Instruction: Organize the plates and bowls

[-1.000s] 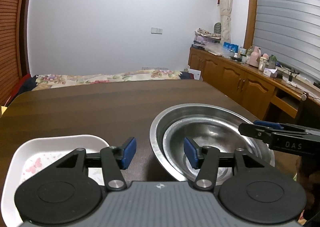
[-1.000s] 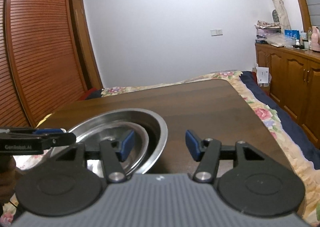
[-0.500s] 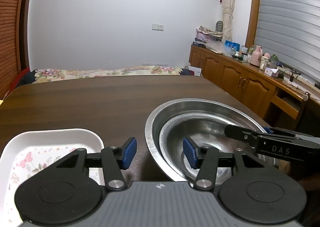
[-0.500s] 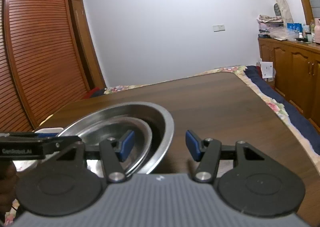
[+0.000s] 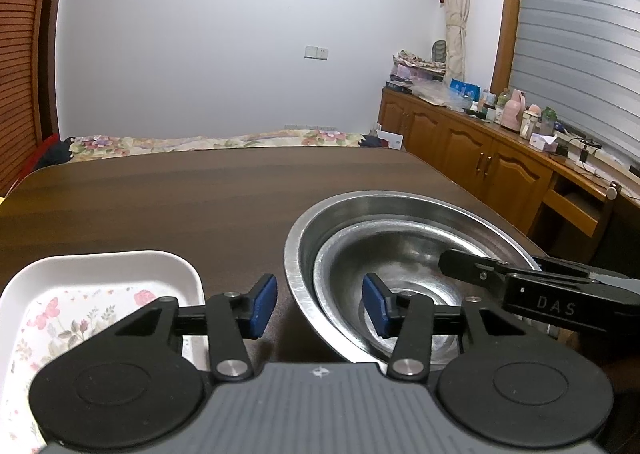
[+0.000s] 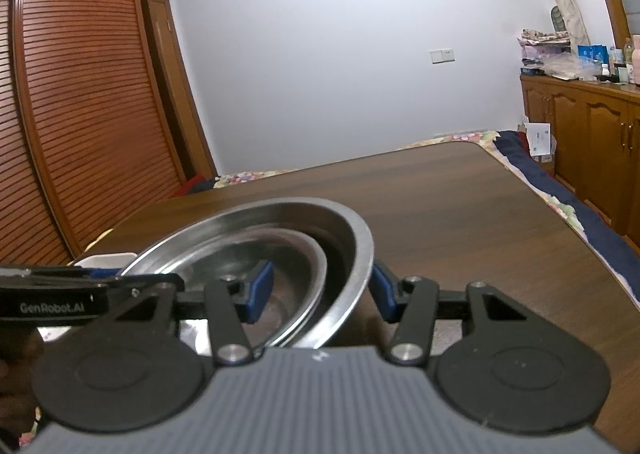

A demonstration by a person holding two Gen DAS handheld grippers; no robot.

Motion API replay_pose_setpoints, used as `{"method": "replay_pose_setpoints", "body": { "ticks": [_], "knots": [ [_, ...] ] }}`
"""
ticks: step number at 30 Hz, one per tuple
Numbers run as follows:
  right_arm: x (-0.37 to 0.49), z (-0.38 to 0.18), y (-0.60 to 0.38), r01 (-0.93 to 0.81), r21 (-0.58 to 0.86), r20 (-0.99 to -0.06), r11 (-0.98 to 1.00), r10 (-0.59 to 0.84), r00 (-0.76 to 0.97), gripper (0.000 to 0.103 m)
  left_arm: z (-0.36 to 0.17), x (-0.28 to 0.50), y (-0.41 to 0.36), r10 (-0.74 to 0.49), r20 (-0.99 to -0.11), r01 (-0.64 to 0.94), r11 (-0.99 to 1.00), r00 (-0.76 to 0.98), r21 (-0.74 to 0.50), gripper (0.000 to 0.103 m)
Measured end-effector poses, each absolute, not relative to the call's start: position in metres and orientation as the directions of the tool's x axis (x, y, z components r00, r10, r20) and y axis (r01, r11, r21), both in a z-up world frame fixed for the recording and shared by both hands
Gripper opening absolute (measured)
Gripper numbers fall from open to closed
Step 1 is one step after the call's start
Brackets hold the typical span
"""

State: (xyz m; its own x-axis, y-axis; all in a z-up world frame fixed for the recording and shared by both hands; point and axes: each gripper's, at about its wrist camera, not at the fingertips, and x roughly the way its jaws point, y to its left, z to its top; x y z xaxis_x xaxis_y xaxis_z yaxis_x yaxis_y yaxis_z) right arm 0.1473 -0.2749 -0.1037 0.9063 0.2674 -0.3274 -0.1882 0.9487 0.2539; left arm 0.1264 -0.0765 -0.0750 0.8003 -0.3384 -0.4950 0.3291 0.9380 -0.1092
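Observation:
A large steel bowl point(image 5: 400, 210) sits on the dark wood table with a smaller steel bowl point(image 5: 400, 254) nested inside it. A white floral tray point(image 5: 88, 294) lies to its left. My left gripper point(image 5: 319, 304) is open, its jaws straddling the large bowl's left rim. My right gripper point(image 6: 322, 290) is open, its jaws straddling the large bowl's point(image 6: 280, 214) right rim, with the left pad over the smaller bowl point(image 6: 280, 250). Neither gripper is shut on the rim. Each gripper shows in the other's view, the right one point(image 5: 520, 286) and the left one point(image 6: 80, 294).
The dark wood table point(image 5: 200, 190) stretches far ahead. Its right edge point(image 6: 560, 222) borders a floral bed cover. Wooden cabinets point(image 5: 480, 158) with bottles stand at the right. A slatted wardrobe point(image 6: 80, 114) stands at the left.
Both grippers have moved forward and closer to the bowls. The right gripper's jaws now straddle the large bowl's right rim. Both stay open.

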Motion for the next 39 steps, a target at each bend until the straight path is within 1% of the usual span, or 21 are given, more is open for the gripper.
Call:
{"method": "replay_pose_setpoints", "body": {
  "ticks": [1, 2, 3, 5, 7, 9, 15, 27, 39],
  "knots": [
    [0.147, -0.104, -0.274, -0.187, 0.255, -0.327, 0.949, 0.267, 0.907, 0.049, -0.075, 0.126, -0.077, -0.34, -0.494, 0.33, 0.938, 0.801, -0.11, 0.047],
    [0.147, -0.104, -0.275, -0.188, 0.255, -0.328, 0.949, 0.268, 0.906, 0.048, -0.075, 0.126, -0.077, -0.34, -0.493, 0.33, 0.937, 0.801, -0.111, 0.044],
    [0.147, -0.104, -0.274, -0.189, 0.254, -0.33, 0.948, 0.269, 0.905, 0.044, -0.075, 0.126, -0.077, -0.341, -0.494, 0.331, 0.937, 0.8, -0.112, 0.039],
    [0.148, -0.104, -0.273, -0.195, 0.254, -0.333, 0.947, 0.275, 0.902, 0.038, -0.075, 0.125, -0.078, -0.344, -0.495, 0.333, 0.936, 0.798, -0.114, 0.034],
    [0.149, -0.104, -0.272, -0.201, 0.253, -0.333, 0.946, 0.281, 0.9, 0.032, -0.075, 0.125, -0.078, -0.345, -0.494, 0.333, 0.936, 0.798, -0.114, 0.033],
    [0.148, -0.104, -0.272, -0.2, 0.25, -0.333, 0.947, 0.278, 0.901, 0.032, -0.076, 0.125, -0.077, -0.339, -0.493, 0.324, 0.939, 0.801, -0.118, 0.027],
    [0.147, -0.102, -0.273, -0.185, 0.247, -0.327, 0.951, 0.262, 0.908, 0.027, -0.071, 0.124, -0.074, -0.346, -0.491, 0.327, 0.936, 0.8, -0.128, 0.027],
    [0.142, -0.087, -0.267, -0.178, 0.241, -0.311, 0.954, 0.249, 0.917, 0.027, -0.053, 0.118, -0.063, -0.363, -0.452, 0.331, 0.932, 0.815, -0.15, 0.027],
    [0.147, -0.067, -0.256, -0.207, 0.252, -0.291, 0.945, 0.279, 0.915, 0.027, -0.027, 0.111, -0.039, -0.361, -0.404, 0.316, 0.932, 0.84, -0.175, 0.027]
  ]
}}
